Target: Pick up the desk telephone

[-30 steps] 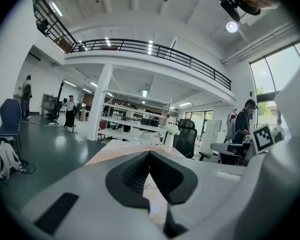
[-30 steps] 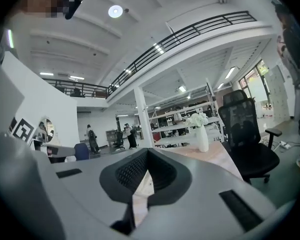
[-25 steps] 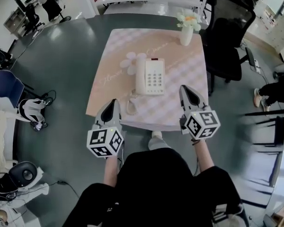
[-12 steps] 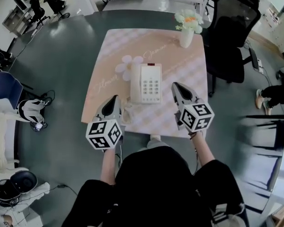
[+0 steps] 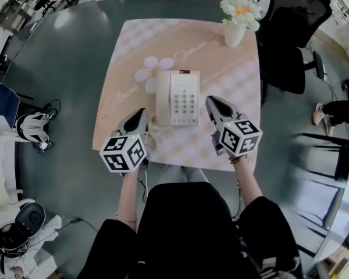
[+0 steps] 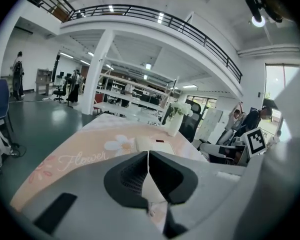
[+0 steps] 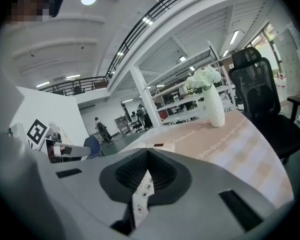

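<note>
Desk telephone (image 5: 177, 97): lies on table (image 5: 238, 68).
Left gripper (image 5: 142, 113): jaws together, empty, telephone's 8 o'clock.
Right gripper (image 5: 211, 101): jaws together, empty, 4 o'clock.

Pink-clothed table (image 5: 122, 68) carries a cream desk telephone (image 5: 177, 97) centrally and a flower vase (image 5: 235, 34) at a far corner.

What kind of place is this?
Probably a big open office: a desk telephone on the table, a black office chair beside it, rows of desks behind.
</note>
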Motion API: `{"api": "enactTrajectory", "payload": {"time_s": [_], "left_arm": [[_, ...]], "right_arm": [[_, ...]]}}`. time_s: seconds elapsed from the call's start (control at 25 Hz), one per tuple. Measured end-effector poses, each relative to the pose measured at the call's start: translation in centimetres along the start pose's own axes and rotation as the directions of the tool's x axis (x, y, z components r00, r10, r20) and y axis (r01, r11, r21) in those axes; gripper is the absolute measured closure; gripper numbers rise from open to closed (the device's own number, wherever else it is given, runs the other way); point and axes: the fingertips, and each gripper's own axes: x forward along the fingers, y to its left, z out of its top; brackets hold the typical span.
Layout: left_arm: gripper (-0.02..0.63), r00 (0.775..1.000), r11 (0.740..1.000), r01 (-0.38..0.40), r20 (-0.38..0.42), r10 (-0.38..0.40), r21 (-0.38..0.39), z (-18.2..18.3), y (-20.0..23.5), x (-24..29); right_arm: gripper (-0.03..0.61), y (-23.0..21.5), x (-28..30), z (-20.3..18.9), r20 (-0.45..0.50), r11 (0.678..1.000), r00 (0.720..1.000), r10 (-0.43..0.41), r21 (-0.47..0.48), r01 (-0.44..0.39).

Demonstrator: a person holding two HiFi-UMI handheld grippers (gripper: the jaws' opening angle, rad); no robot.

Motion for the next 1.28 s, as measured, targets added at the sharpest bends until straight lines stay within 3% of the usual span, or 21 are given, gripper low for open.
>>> {"api": "enactTrajectory", "payload": {"time_s": [0.24, 0.32, 0.6, 0.92, 1.28], "left_arm": [[0.609, 0.997, 0.997, 0.06, -0.054, -0.062, -0.04, -1.0, 0.8, 3.3], [0.564, 0.993, 0.994, 0.083, -0.075, -0.088, -0.064, -1.2, 1.0, 4.4], [0.446, 0.976, 0.983, 0.139, -0.151, -0.156, -0.119, -3.1, 1.3, 7.7], [0.322, 0.933, 0.97, 0.186, -0.28, -0.225, -0.157, -5.0, 1.1, 10.7], [0.296, 0.87, 0.927, 0.237, -0.36, -0.336, -0.292, -6.2, 0.7, 11.8]], "right_arm": [[0.584, -1.4, 2.5, -2.2, -0.059, 0.992, 0.998, 0.028, 0.124, -0.02], [0.578, -1.7, 3.3, -2.7, -0.075, 0.988, 0.997, 0.029, 0.155, -0.017], [0.443, -3.1, 5.5, -4.7, -0.143, 0.958, 0.988, 0.051, 0.288, -0.008], [0.357, -3.7, 7.8, -6.1, -0.225, 0.932, 0.971, 0.077, 0.362, 0.01], [0.336, -3.7, 9.2, -6.8, -0.284, 0.911, 0.953, 0.104, 0.412, 0.024]]}}
